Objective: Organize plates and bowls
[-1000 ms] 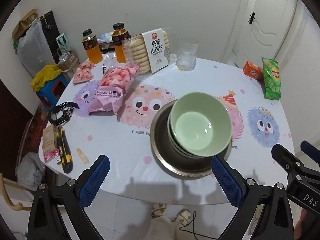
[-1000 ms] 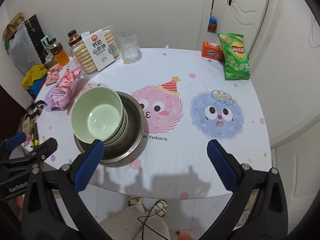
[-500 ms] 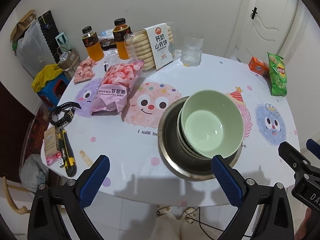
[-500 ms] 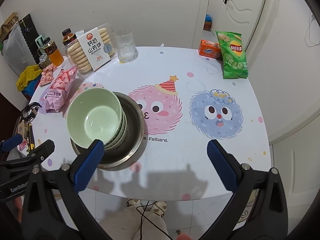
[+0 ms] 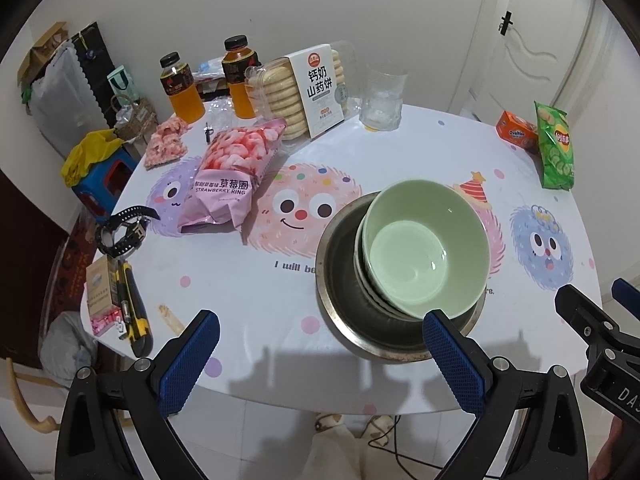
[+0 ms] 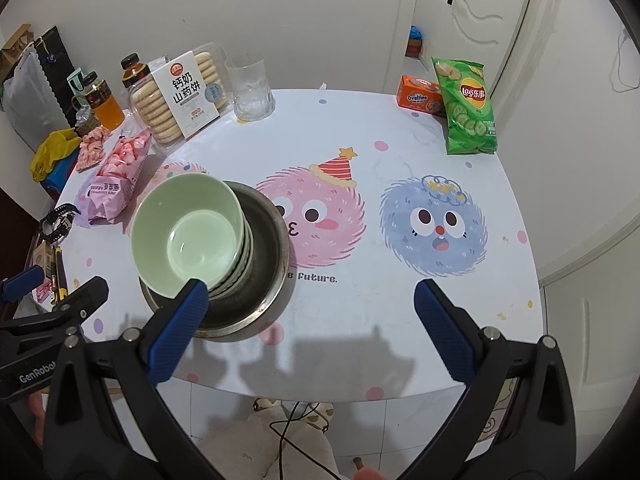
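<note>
Green bowls (image 5: 426, 246) sit stacked inside the metal basin (image 5: 344, 280) on the desk (image 5: 400, 148). Both the left tongs (image 5: 318, 354) and right tongs (image 6: 310, 320) have pulled back from a moment ago, wide open and holding nothing. The stacking looks done.

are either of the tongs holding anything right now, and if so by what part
Nothing is held. The left tongs and right tongs are both open and empty, hovering near the table edge, short of the green bowls stacked in the metal basin.
</note>
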`<state>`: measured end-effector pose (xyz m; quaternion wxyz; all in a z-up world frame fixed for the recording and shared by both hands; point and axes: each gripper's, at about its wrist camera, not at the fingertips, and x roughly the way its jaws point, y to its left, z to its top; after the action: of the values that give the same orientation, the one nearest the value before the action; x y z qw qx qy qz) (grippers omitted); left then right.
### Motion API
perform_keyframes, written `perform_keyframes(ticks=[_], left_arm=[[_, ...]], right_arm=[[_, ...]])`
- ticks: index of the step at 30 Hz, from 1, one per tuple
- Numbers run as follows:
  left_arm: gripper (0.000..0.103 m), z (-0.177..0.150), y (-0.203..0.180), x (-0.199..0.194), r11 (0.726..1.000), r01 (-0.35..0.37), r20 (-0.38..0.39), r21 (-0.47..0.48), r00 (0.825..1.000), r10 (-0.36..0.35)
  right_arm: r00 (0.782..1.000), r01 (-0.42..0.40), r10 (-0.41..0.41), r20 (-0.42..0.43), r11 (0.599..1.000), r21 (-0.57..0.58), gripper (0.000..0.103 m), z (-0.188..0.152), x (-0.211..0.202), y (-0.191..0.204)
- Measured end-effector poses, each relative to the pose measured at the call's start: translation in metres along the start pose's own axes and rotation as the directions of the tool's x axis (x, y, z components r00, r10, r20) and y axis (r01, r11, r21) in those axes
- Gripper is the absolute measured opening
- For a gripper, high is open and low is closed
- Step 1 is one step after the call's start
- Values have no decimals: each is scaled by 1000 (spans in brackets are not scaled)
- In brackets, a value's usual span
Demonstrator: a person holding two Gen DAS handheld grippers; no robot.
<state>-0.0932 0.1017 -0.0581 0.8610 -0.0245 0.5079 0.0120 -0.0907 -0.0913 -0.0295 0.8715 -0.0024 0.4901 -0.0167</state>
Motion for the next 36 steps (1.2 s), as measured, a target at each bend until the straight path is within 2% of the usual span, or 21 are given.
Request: perform_keyframes(ticks=[36], left_arm=[[103, 3, -2, 1, 1000, 8, 3, 12, 1000, -8]], right_arm=[[1000, 16, -16, -15, 1000, -1, 102, -3, 2, -6]])
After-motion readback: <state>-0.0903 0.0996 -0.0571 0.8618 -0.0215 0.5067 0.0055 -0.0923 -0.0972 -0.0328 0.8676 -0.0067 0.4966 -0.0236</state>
